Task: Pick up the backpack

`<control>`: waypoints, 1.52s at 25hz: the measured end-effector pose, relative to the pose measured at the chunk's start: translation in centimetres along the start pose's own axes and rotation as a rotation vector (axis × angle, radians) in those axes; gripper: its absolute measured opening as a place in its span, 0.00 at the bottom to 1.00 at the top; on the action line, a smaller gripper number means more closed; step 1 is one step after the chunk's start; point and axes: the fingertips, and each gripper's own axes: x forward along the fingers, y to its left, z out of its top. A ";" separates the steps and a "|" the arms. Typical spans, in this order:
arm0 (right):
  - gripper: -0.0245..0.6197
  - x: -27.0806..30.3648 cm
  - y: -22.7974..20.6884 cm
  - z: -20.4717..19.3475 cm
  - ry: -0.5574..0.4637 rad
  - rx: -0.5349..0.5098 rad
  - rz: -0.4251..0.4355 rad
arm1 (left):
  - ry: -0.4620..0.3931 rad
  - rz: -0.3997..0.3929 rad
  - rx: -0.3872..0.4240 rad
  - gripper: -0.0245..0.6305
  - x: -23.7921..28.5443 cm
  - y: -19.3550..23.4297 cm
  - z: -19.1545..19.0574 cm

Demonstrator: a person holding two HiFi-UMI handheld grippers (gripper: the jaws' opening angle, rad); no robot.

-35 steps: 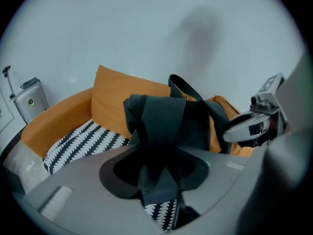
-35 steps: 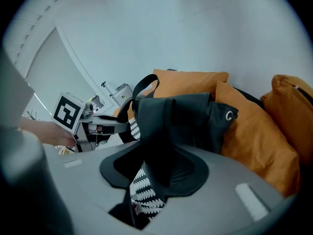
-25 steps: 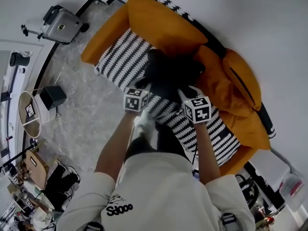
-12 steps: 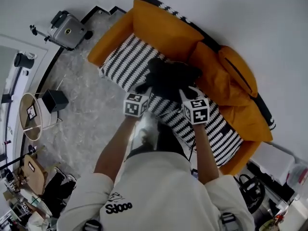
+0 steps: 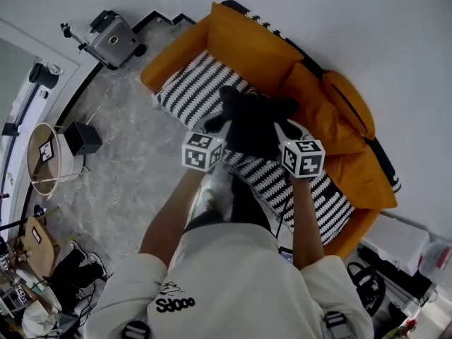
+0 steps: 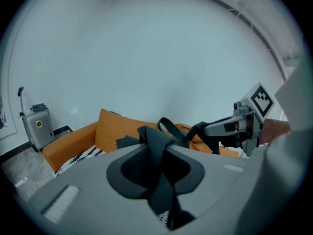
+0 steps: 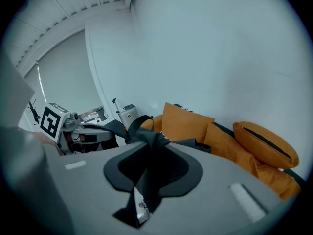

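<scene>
The black backpack hangs over the sofa's striped seat, held up by its straps. My left gripper is shut on one black strap, which runs up through its jaws. My right gripper is shut on another strap; its jaws have just been closing further on that strap. Each gripper shows in the other's view: the right gripper and the left gripper, both with a strap pulled taut. The backpack's body hides both sets of fingertips in the head view.
The orange sofa has loose orange cushions at the right. A grey suitcase stands beside the sofa's left end. A round side table and a black box stand on the marble floor at the left. Clutter lies at both lower corners.
Both grippers have risen with the straps in them, and the backpack has come up off the striped seat. The head camera's view has shifted a little.
</scene>
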 end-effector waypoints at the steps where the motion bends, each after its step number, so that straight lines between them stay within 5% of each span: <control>1: 0.15 -0.6 0.9 0.5 -0.011 -0.015 0.009 | -0.020 0.009 0.005 0.14 -1.0 0.1 0.5; 6: 0.15 -3.7 5.9 2.3 -0.070 -0.077 0.065 | -0.102 0.054 0.058 0.14 -6.6 0.5 3.0; 11: 0.15 -7.1 10.5 3.8 -0.165 -0.093 0.092 | -0.190 0.113 0.242 0.14 -12.4 -0.1 5.3; 17: 0.15 -11.6 16.2 6.8 -0.284 -0.163 0.118 | -0.313 0.171 0.292 0.14 -20.0 -0.9 8.7; 29: 0.15 -17.8 25.0 9.8 -0.384 -0.283 0.180 | -0.443 0.290 0.436 0.14 -31.1 -2.1 13.2; 38: 0.15 -20.4 30.3 11.4 -0.433 -0.351 0.223 | -0.513 0.341 0.465 0.14 -37.3 -1.7 15.0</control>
